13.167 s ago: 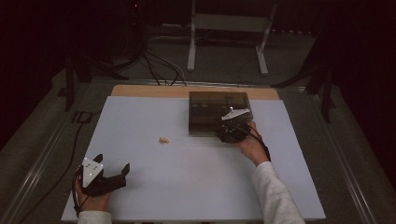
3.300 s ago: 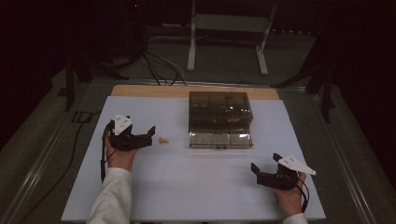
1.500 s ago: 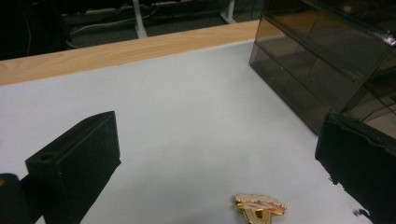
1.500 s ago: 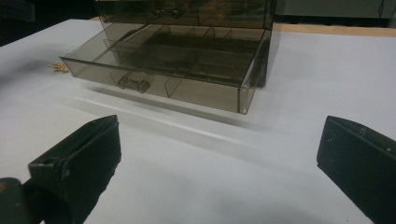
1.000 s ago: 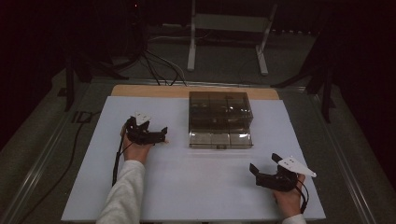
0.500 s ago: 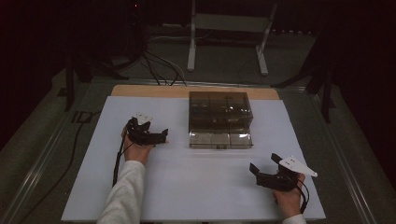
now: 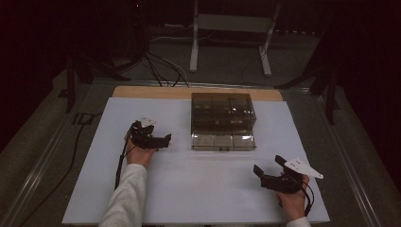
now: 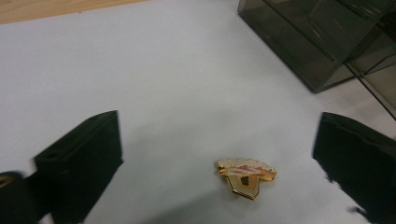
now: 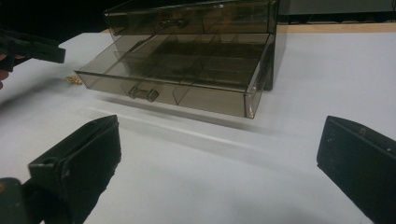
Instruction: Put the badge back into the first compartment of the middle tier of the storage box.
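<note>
- Gold brooch [image 8: 246,176] with a pale pink top lies flat on the white table [image 7: 203,189], between the jaws of the left gripper [image 8: 219,168] and nearer the right-hand one in the left gripper view; it touches neither.
- Left gripper [image 7: 161,141]: jaws spread wide, empty, held low over the table just left of the box [image 7: 223,120].
- Box: smoky clear plastic; its lower drawer [image 9: 177,77] is pulled out and shows divided compartments.
- Right gripper [image 7: 267,172]: jaws spread wide, empty, near the table's front right, well apart from the box and pointing toward it.
</note>
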`<state>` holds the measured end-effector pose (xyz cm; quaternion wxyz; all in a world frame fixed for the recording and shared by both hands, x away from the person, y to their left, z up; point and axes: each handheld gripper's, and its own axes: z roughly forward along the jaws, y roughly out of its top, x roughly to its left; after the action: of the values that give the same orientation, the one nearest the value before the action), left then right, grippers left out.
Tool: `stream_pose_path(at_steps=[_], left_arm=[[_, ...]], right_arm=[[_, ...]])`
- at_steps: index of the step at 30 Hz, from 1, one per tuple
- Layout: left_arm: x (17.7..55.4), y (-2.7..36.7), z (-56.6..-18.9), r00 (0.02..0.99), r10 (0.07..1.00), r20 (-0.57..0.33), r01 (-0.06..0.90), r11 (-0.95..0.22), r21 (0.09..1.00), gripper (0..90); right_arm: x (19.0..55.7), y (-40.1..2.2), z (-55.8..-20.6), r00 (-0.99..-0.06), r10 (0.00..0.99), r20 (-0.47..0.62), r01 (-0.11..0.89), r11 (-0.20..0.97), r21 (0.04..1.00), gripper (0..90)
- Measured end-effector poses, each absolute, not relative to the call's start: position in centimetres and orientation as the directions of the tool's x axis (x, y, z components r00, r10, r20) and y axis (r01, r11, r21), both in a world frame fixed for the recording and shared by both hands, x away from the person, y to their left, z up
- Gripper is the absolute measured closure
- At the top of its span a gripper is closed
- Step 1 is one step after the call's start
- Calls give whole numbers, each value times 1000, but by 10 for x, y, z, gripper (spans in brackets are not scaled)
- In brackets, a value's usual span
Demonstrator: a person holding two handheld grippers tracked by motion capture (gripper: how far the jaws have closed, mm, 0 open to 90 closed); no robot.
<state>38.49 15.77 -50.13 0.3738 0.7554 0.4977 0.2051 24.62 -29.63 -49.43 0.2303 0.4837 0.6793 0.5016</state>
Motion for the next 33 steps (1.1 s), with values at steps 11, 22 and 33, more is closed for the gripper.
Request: stream_pose_path(at_steps=[11, 22, 33], left_arm=[[387, 157, -508, 425, 902, -68, 630, -241, 738, 72], [388, 160, -516, 428, 900, -77, 672, -260, 694, 206], [388, 159, -519, 466, 880, -91, 667, -281, 690, 360]], right_arm=[[246, -296, -494, -429, 889, 163, 423, 38, 905, 0], [246, -295, -495, -429, 889, 159, 424, 43, 905, 0], [246, -295, -495, -430, 888, 160, 425, 43, 904, 0]])
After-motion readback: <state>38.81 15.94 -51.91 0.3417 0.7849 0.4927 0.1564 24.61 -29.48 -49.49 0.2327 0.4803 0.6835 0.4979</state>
